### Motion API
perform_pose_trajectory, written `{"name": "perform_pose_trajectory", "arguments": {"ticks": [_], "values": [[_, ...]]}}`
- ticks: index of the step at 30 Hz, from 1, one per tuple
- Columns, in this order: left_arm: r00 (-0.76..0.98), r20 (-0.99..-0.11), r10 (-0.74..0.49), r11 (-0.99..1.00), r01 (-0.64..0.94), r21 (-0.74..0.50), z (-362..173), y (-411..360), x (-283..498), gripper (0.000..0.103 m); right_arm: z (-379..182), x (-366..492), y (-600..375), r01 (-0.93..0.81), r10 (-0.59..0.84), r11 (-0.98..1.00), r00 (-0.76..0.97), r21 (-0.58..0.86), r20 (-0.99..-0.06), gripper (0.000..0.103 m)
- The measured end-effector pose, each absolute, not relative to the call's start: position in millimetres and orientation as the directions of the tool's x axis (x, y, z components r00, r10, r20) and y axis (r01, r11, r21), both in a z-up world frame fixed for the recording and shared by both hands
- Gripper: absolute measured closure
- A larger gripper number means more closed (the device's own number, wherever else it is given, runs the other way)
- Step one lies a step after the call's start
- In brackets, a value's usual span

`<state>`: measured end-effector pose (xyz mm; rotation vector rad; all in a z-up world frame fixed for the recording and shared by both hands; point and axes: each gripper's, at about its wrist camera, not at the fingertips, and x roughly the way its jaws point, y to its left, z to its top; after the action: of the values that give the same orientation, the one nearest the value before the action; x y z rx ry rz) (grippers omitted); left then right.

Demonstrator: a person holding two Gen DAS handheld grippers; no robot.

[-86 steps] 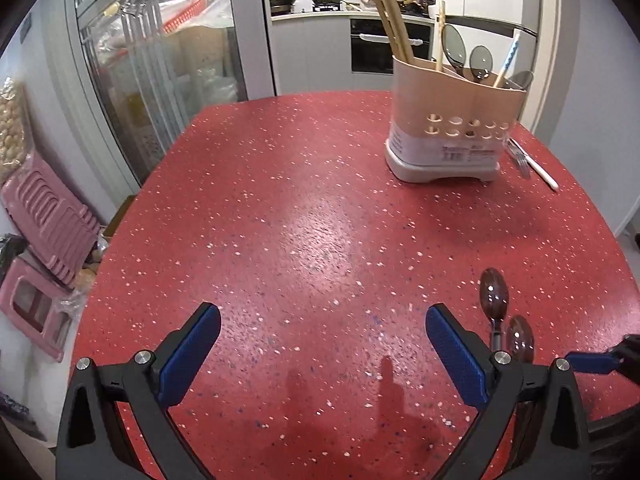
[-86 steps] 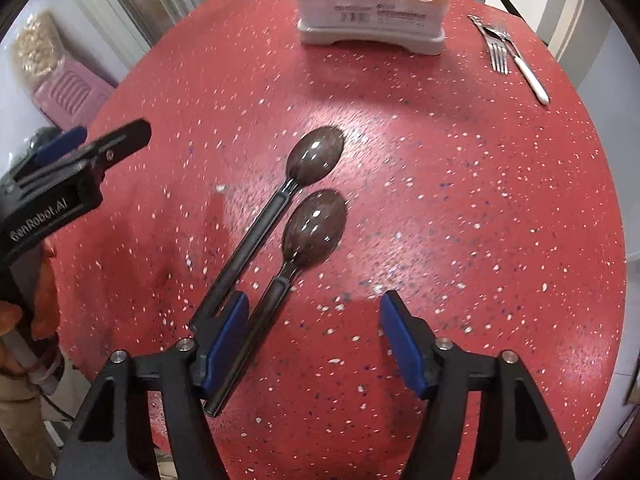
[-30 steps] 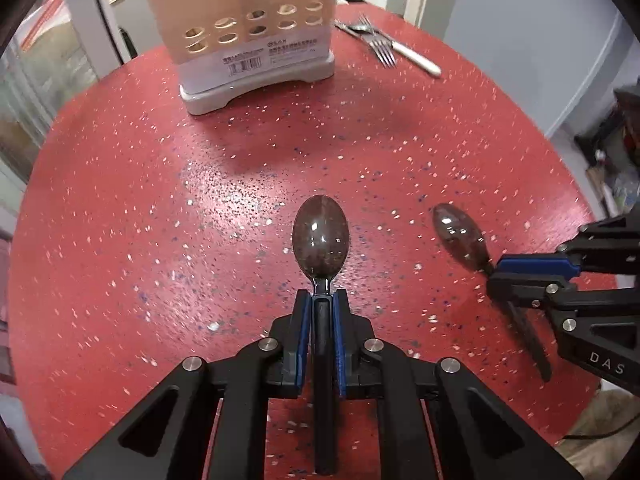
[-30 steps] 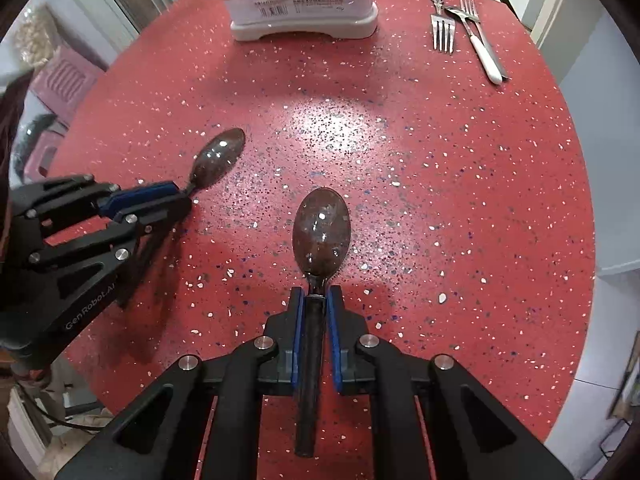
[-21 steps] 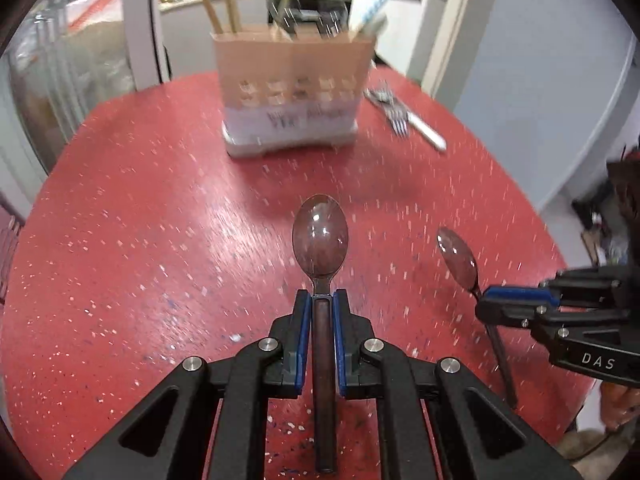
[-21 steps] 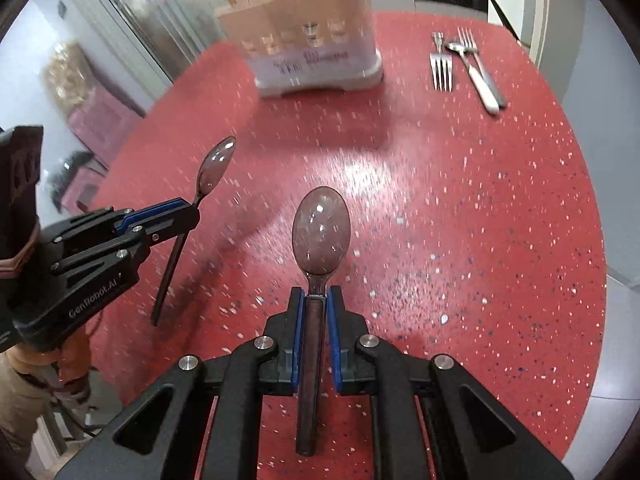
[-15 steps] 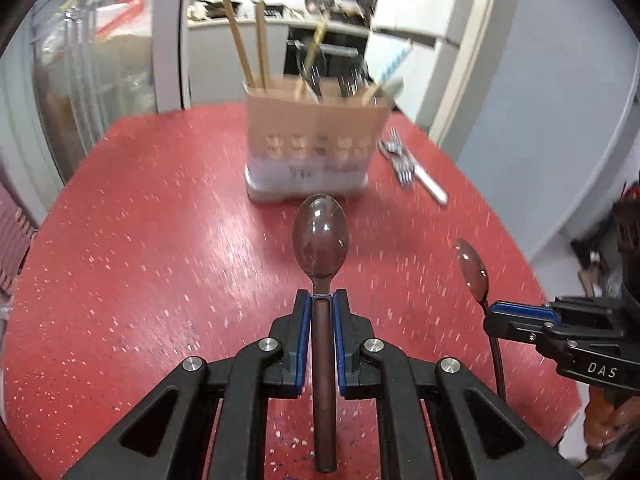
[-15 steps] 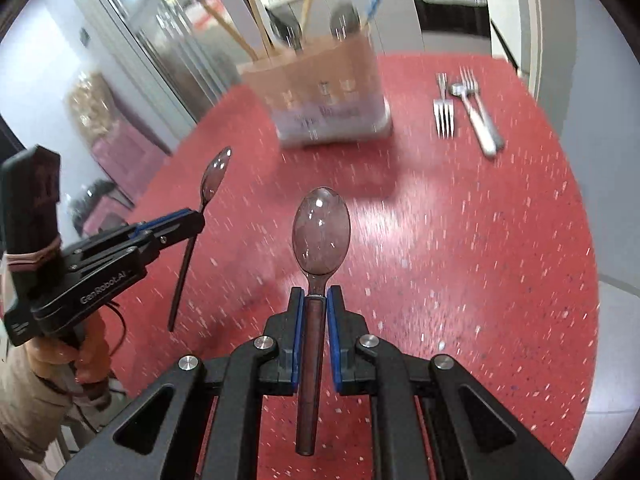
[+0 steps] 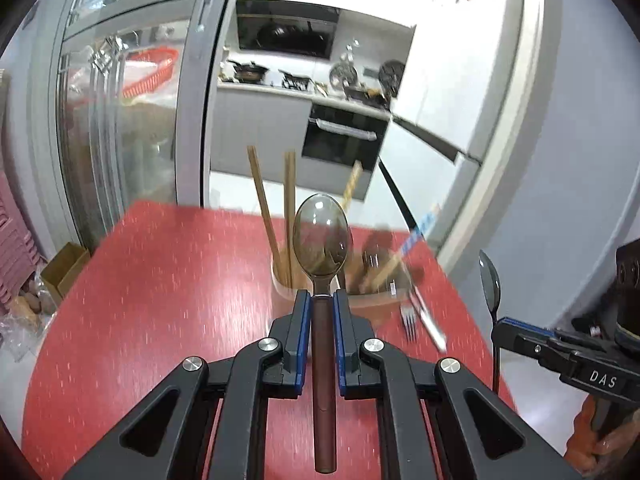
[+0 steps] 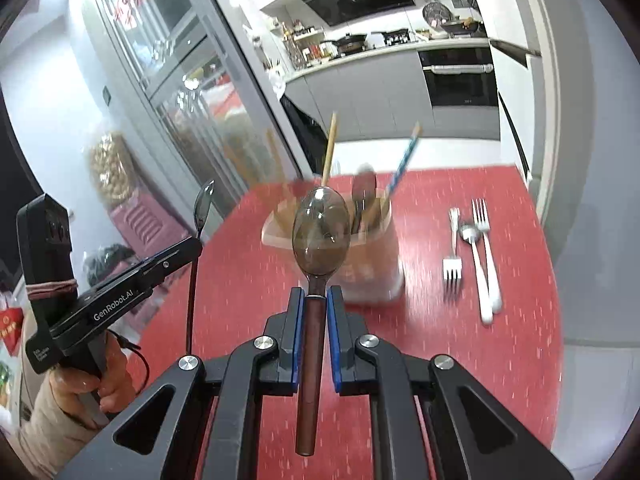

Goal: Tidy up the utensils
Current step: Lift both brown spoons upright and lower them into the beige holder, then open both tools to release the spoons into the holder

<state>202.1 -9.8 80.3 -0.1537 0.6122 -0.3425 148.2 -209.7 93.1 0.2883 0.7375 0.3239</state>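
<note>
Left gripper [image 9: 320, 312]: jaws clamped on a dark spoon [image 9: 321, 236], bowl forward, held clear above the red table [image 9: 160, 300]. Right gripper [image 10: 313, 308]: clamped likewise on a second spoon [image 10: 320, 232]. Holder [image 10: 376, 268] with chopsticks ahead on the table; forks [image 10: 452, 256] beside it.

Black left gripper [image 9: 320, 312], blue pads, silver screws, beige sleeve [image 10: 44, 436]

A red speckled round surface [image 9: 160, 280] stands before a grey kitchen with a black built-in oven [image 9: 344, 140], a dark range hood [image 9: 286, 36] and a pale floor [image 10: 400, 152]. Tall glass-fronted cabinet doors [image 9: 116, 120] stand left; pale grey wall [image 9: 580, 160] right.
</note>
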Motion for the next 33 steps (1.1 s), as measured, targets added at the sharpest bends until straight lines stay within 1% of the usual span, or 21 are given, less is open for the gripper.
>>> {"name": "perform_pose_trajectory", "arguments": {"ticks": [4, 9, 13, 19, 24, 28, 33], "values": [[0.806, -0.484, -0.341, 0.937, 0.252, -0.240, 100.5, -14.2, 237.8, 0.069, 112.4, 189.0, -209.5, -0.175, 0.363, 0.916, 0.741, 0.360, -0.565, 0.091], [0.848, -0.430, -0.310, 0.946, 0.230, -0.229, 107.4, -25.1, 270.1, 0.069, 120.5, 236.5, -205.2, -0.153, 0.325, 0.926, 0.790, 0.346, -0.520, 0.091], [0.865, -0.413, -0.283, 0.952, 0.201, -0.231, 100.7, -31.1, 295.0, 0.069, 117.2, 269.0, -200.7, -0.138, 0.303, 0.930, 0.812, 0.340, -0.499, 0.091], [0.887, -0.389, -0.248, 0.960, 0.170, -0.223, 80.3, -41.1, 318.1, 0.069, 91.3, 304.6, -188.4, -0.126, 0.262, 0.947, 0.836, 0.295, -0.483, 0.091], [0.913, -0.349, -0.209, 0.971, 0.152, -0.182, 60.6, -47.2, 317.2, 0.069, 67.9, 311.9, -181.3, -0.122, 0.234, 0.958, 0.855, 0.259, -0.463, 0.091], [0.919, -0.344, -0.193, 0.977, 0.148, -0.152, 48.1, -48.5, 309.8, 0.069, 53.3, 306.7, -176.0, -0.139, 0.237, 0.962, 0.853, 0.235, -0.464, 0.091], [0.927, -0.340, -0.160, 0.986, 0.133, -0.100, 39.4, -50.4, 295.1, 0.069, 51.0, 293.8, -178.0, -0.154, 0.240, 0.964, 0.854, 0.217, -0.462, 0.091]]}}
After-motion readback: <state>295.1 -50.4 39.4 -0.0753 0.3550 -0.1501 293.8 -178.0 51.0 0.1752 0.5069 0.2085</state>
